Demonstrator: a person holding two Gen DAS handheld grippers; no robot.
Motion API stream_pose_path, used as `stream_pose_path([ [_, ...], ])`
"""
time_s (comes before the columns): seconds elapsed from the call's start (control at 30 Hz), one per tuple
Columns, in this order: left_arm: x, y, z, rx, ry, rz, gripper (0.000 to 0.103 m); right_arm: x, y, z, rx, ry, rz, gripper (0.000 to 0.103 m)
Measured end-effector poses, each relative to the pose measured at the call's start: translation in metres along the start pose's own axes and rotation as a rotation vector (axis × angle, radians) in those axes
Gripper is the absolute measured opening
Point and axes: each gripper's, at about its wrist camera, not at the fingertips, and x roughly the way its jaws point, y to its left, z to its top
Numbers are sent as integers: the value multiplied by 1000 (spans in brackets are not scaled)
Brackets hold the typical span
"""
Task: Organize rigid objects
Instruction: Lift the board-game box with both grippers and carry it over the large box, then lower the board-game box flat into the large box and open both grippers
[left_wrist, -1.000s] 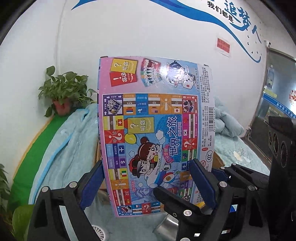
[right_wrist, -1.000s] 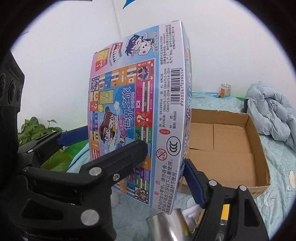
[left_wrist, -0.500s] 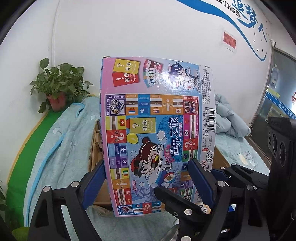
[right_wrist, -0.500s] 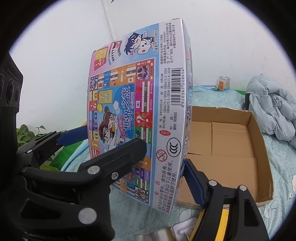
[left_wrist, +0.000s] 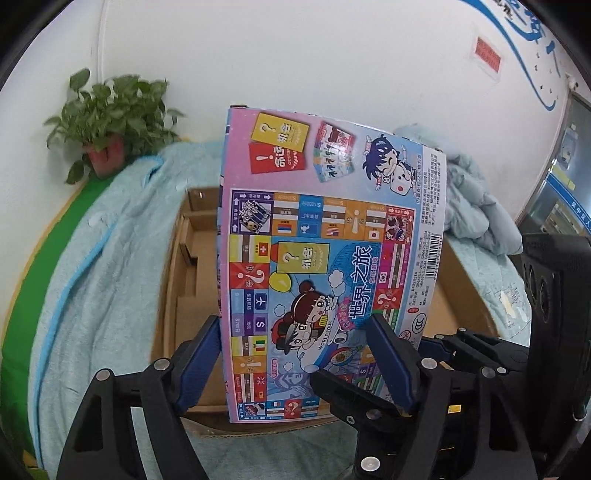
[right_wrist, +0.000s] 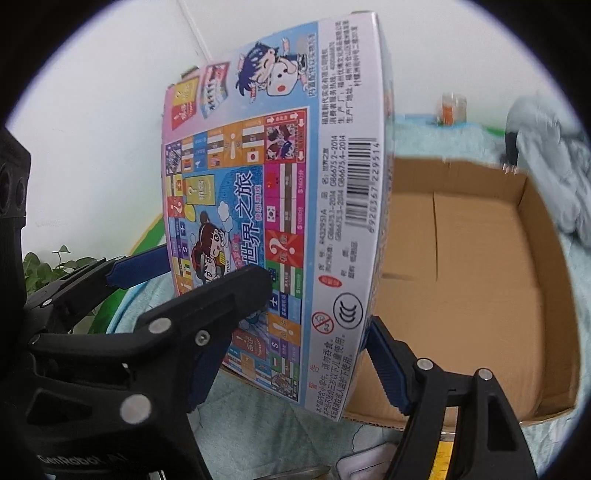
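Note:
A flat, colourful board game box (left_wrist: 325, 266) is held upright in the air above an open cardboard box (left_wrist: 188, 280). My left gripper (left_wrist: 295, 354) is shut on its lower left part. My right gripper (right_wrist: 317, 325) is shut on its lower right edge, one finger in front of the printed face and one behind; the game box (right_wrist: 280, 206) fills the middle of that view. The cardboard box (right_wrist: 476, 280) lies open and empty on the light blue bedding, behind and to the right of the game box.
A potted green plant (left_wrist: 110, 122) stands at the back left by the white wall. A crumpled pale blue quilt (left_wrist: 476, 210) lies at the back right. A small orange-labelled jar (right_wrist: 452, 107) stands behind the cardboard box. A dark cabinet (left_wrist: 554, 332) stands at the right.
Both grippers have carried the game box forward and lower, over the cardboard box, which now looks larger and nearer in both views. The hold on the game box is unchanged.

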Motion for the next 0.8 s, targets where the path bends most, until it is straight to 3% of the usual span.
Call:
stream_pose_path([
  [0.17,36,11,-10,-45,54,-22,68,22,-12,-7,23,97,-6,73],
  [0.53,50,2,-4,-81,120,-53,67,25,-33,18,27,181,-6,73],
  [0.8,84,14,-17,-147,250,-44,62,64,-43,27,46,337,2,74],
])
